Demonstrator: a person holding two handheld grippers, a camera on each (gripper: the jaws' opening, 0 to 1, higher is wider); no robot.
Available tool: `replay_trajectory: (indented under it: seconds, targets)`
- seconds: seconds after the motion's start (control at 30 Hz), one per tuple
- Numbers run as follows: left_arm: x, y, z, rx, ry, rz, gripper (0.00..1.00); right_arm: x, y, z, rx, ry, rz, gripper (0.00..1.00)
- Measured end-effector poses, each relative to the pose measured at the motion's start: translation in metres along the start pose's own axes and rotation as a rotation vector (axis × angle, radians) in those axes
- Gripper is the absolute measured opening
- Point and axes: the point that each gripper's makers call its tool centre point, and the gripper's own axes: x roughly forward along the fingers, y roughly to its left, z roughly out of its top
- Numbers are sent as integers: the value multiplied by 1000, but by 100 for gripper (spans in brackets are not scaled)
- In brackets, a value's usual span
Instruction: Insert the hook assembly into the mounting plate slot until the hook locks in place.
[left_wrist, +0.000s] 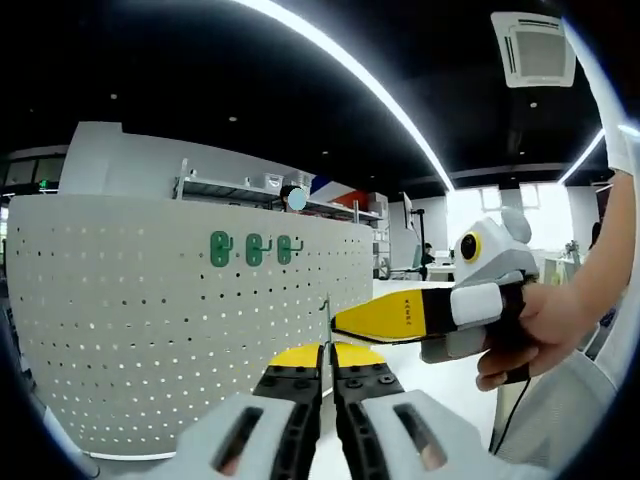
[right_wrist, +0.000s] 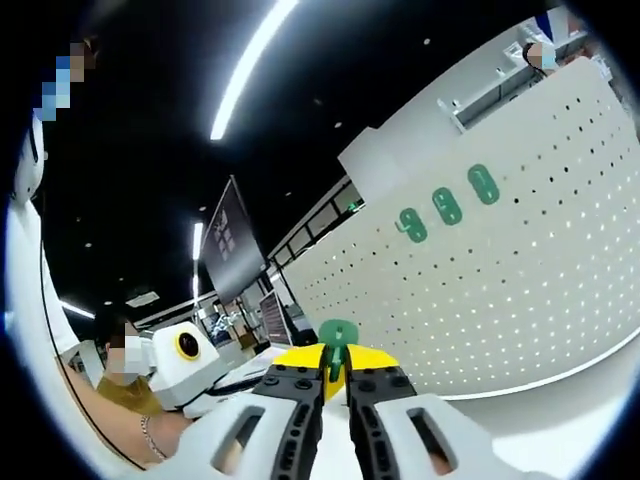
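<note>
Left to right, then: in my left gripper view the white pegboard stands in front of me, and three green hooks are already seated in a row near its top, which I count one, two, three. My left gripper has its jaws pressed together, and I can make out nothing between them. Coming in from the right is my right gripper, yellow-tipped, with my hand behind it.

Over to the right gripper view: my right gripper is clamped on one green hook, the fourth, held upright and well apart from the pegboard. The three hooks sit high on it here too.

My read: three in, one in hand, and the insertion and locking of this one not yet started.
</note>
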Motion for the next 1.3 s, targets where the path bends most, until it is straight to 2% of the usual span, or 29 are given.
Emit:
replay_trajectory:
  seconds: [0.2,0.53,0.87,1.03,1.13,1.3]
  targets:
    - [0,0,1,6,-3,4,2,0,2,0,-12,1,-7,2]
    - [0,2,2,-22,-13,12,2,2,2,1,36,-22,-22,2]
    - [-1,3,2,-27,-15,11,3,3,5,1,7,-22,-34,0]
    - [0,1,-6,-89,30,-25,6,1,4,-2,-3,-8,-30,0]
    - [0,2,-14,-76,70,-24,20,-1,3,-2,3,-10,-29,0]
    - [1,2,-26,-49,120,-24,55,-3,0,-2,-13,-6,-39,0]
